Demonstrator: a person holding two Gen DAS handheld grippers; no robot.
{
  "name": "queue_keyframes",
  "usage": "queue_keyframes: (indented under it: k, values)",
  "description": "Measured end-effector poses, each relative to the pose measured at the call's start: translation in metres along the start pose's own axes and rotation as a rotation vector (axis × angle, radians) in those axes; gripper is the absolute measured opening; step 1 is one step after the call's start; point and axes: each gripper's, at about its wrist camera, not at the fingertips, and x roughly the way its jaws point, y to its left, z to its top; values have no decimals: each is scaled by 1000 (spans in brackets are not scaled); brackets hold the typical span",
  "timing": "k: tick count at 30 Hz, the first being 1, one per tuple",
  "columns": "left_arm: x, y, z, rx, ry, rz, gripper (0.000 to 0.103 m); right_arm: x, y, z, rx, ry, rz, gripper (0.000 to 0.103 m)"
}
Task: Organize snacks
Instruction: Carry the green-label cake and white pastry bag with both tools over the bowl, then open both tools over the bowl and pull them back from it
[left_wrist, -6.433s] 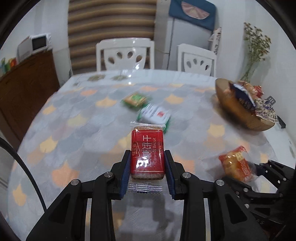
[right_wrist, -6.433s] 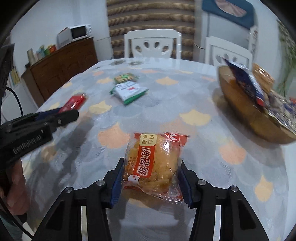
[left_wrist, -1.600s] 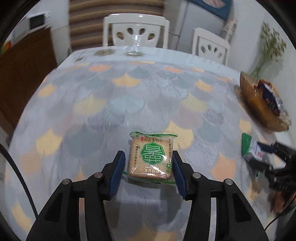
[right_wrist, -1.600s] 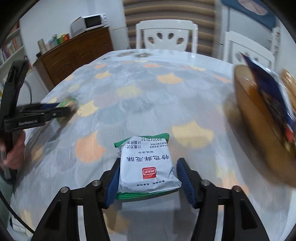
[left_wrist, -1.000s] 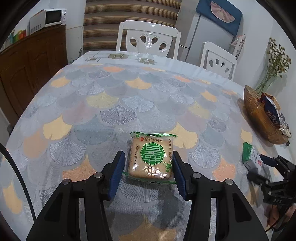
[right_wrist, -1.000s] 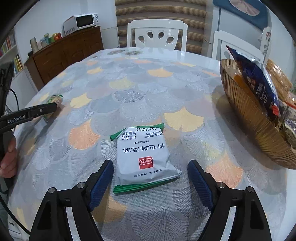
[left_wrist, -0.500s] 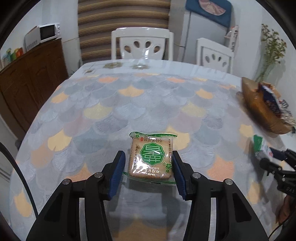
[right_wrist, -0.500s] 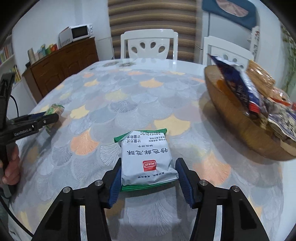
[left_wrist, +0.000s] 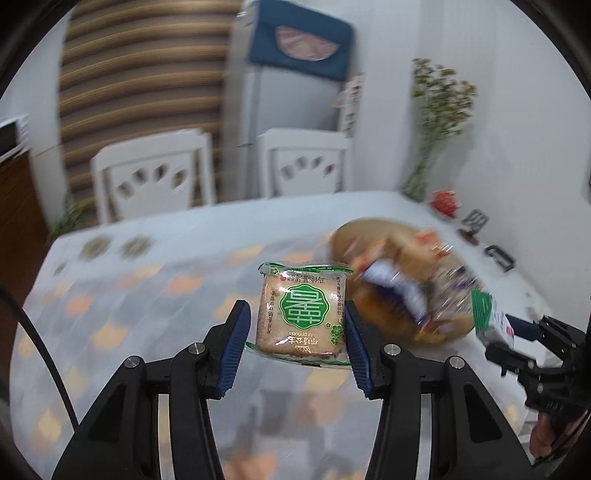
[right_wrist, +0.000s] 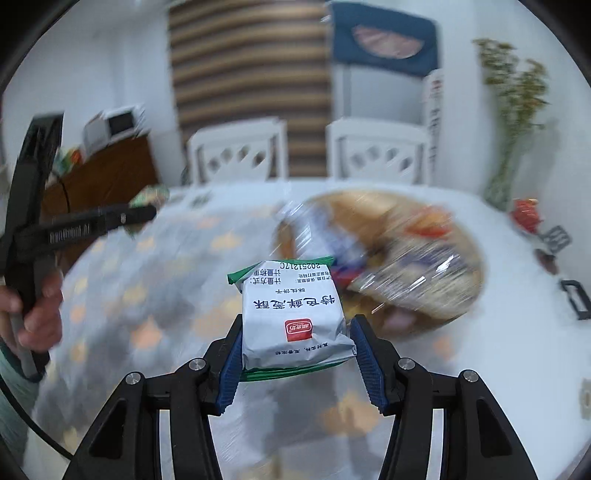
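My left gripper (left_wrist: 298, 334) is shut on a green-label biscuit packet (left_wrist: 303, 314), held in the air above the table. My right gripper (right_wrist: 295, 350) is shut on a white and green snack packet (right_wrist: 291, 317), also lifted off the table. Ahead of both lies the brown wooden bowl (left_wrist: 384, 317) (right_wrist: 461, 295), blurred and filled with several snack packets. In the left wrist view the right gripper (left_wrist: 517, 330) shows at the right edge with its packet (left_wrist: 487, 314). In the right wrist view the left gripper (right_wrist: 136, 212) shows at the left, with its green packet (right_wrist: 149, 195).
The table (left_wrist: 129, 295) has a scallop-pattern cloth. Two white chairs (left_wrist: 155, 177) (left_wrist: 306, 162) stand behind it, a fridge (left_wrist: 280, 96) beyond them. A vase of dried flowers (left_wrist: 436, 122) and small items (left_wrist: 445, 201) sit at the far right. A person's hand (right_wrist: 35, 317) grips the left gripper's handle.
Both grippers rose off the table with their packets and swung toward the bowl, which now lies just ahead. The right gripper had closed on its packet half a second earlier.
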Motion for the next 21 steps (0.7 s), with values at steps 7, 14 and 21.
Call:
queue_keyframes:
  k: [7, 14, 21]
  values:
    - [47, -39, 45, 59, 17, -57, 47, -5, -71, 50, 196, -44, -127, 54]
    - [83, -58, 61, 26, 45, -107, 47, 26, -100, 89, 343, -20, -104, 54]
    - [112, -60, 68, -19, 70, -139, 48, 57, -98, 128, 320, -15, -156, 54]
